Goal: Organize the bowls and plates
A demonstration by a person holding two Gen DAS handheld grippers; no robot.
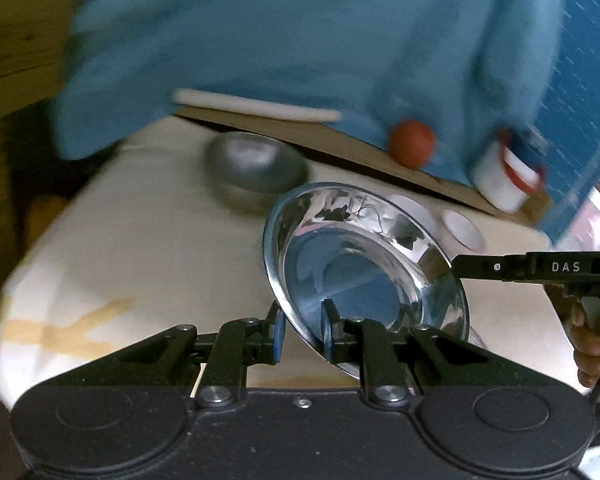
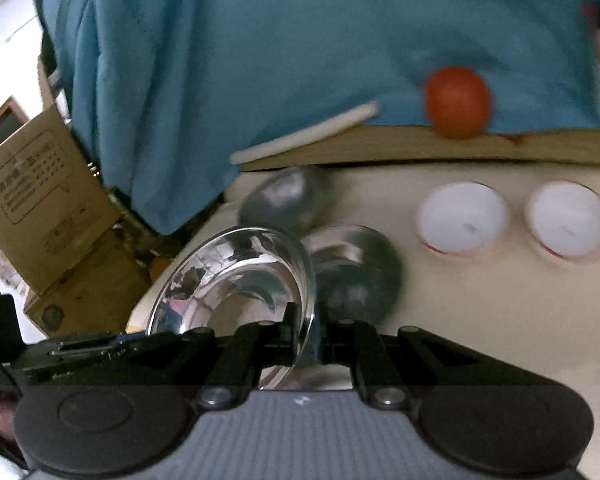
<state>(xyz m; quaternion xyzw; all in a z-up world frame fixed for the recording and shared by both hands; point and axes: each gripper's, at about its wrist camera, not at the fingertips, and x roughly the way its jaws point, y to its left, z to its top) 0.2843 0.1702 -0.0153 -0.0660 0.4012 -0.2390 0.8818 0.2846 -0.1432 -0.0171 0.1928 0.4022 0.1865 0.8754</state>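
My left gripper [image 1: 303,330] is shut on the rim of a shiny steel bowl [image 1: 364,264], held tilted above the cream table [image 1: 140,248]. My right gripper [image 2: 305,334] is shut on the rim of the same steel bowl [image 2: 236,276], and its arm shows in the left wrist view [image 1: 540,268] at the bowl's right edge. Two more steel bowls lie upside down on the table, one far [image 2: 284,196] and one near [image 2: 360,272]. The far one also shows in the left wrist view [image 1: 256,164]. Two white bowls [image 2: 462,216] [image 2: 568,218] sit to the right.
A blue cloth [image 2: 260,60] hangs behind the table. An orange ball [image 2: 458,100], a white stick [image 2: 308,132] and a white cup [image 1: 504,176] rest on a brown board [image 2: 420,152]. Cardboard boxes [image 2: 48,208] stand off the table's left edge.
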